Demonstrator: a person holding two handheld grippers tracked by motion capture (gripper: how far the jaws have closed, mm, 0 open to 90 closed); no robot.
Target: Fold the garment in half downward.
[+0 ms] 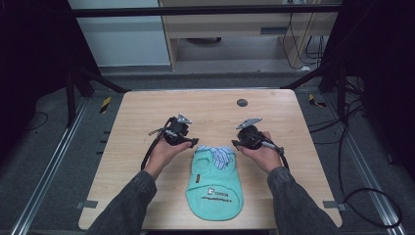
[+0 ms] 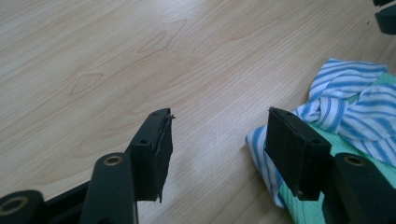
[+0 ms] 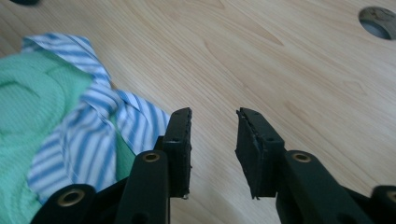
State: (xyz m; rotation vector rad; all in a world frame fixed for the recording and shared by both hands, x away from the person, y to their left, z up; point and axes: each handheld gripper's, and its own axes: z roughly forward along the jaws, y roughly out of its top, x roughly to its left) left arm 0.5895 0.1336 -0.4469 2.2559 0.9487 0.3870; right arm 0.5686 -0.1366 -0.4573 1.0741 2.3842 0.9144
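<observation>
A small mint-green shirt (image 1: 214, 188) with white print and a blue-and-white striped collar (image 1: 219, 154) lies flat near the table's front edge. My left gripper (image 1: 193, 143) hovers just left of the collar, its jaws apart over bare wood (image 2: 219, 114). The striped collar (image 2: 355, 93) lies beside its right jaw. My right gripper (image 1: 236, 144) sits just right of the collar, jaws apart with nothing between them (image 3: 213, 112). In that view the collar (image 3: 93, 121) and green cloth (image 3: 32, 93) lie to the left of the jaws.
The light wooden table (image 1: 147, 112) has a round grommet hole (image 1: 242, 103) at the back middle, also seen as a hole (image 3: 377, 21) ahead of the right gripper. Dark frame poles flank the table and cables (image 1: 362, 196) trail on the floor at right.
</observation>
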